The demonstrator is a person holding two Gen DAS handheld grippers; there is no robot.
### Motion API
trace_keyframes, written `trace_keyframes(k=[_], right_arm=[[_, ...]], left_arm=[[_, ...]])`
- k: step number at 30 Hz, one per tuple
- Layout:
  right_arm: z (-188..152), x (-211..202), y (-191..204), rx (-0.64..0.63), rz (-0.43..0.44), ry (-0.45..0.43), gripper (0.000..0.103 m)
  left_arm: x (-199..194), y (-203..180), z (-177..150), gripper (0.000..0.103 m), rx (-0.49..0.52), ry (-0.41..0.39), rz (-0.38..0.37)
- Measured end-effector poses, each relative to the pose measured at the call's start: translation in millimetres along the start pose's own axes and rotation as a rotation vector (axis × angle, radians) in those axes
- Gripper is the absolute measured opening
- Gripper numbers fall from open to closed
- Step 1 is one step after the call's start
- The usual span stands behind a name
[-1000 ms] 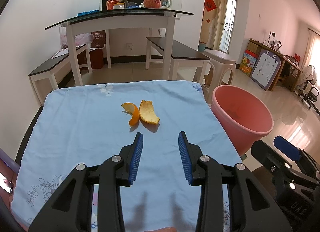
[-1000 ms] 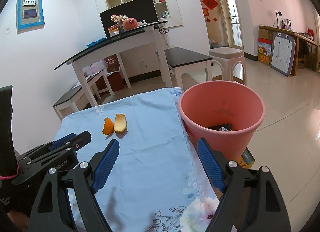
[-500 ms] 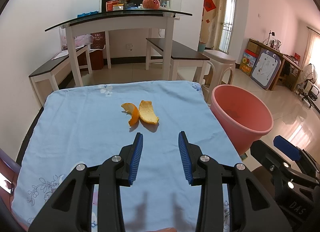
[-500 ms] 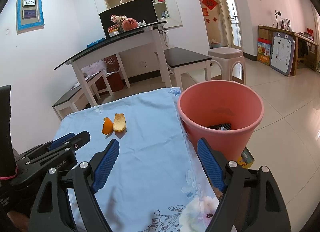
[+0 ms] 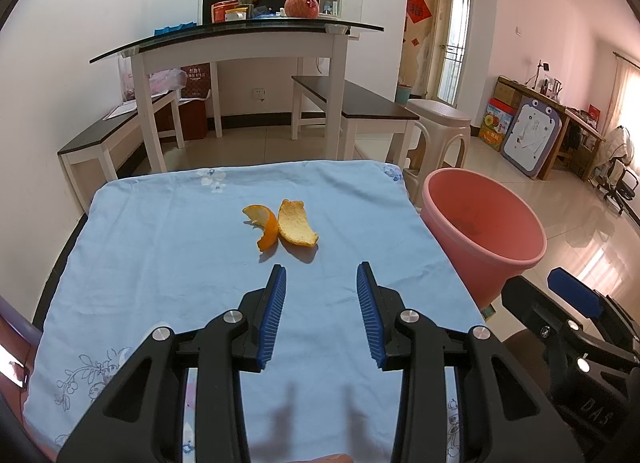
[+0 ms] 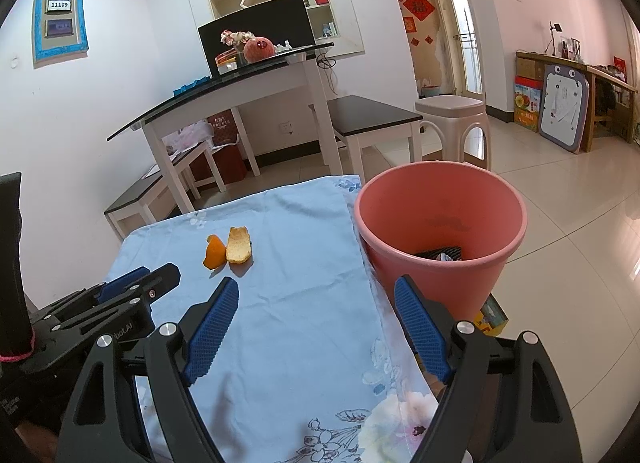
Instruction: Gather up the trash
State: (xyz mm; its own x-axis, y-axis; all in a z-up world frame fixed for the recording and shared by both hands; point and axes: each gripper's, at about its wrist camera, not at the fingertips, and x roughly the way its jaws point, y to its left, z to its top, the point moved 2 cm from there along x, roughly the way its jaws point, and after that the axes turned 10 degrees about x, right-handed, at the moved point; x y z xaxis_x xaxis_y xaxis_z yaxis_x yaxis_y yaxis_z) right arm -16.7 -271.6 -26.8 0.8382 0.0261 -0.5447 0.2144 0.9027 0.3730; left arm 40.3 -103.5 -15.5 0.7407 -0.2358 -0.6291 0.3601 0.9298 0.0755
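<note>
Two peels (image 5: 282,225) lie on the tabletop (image 5: 160,255) left of the bin (image 5: 486,239). Left gripper (image 5: 320,277) and right gripper (image 6: 316,291): jaws apart, empty.

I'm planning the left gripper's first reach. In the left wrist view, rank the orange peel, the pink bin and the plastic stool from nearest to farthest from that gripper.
1. Orange peel: on the blue cloth, just ahead of the open left gripper.
2. Pink bin: off the table's right edge.
3. Plastic stool: on the floor beyond the bin, right of centre.
</note>
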Motion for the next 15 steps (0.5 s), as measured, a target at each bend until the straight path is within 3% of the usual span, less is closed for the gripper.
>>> trace_keyframes(k=[15], right_arm=[[-0.9,-2.7,-1.1,-0.006,-0.013,-0.013,0.079]], left_arm=[[0.5,0.8,-1.2,0.037,-0.004,0.002,0.001]])
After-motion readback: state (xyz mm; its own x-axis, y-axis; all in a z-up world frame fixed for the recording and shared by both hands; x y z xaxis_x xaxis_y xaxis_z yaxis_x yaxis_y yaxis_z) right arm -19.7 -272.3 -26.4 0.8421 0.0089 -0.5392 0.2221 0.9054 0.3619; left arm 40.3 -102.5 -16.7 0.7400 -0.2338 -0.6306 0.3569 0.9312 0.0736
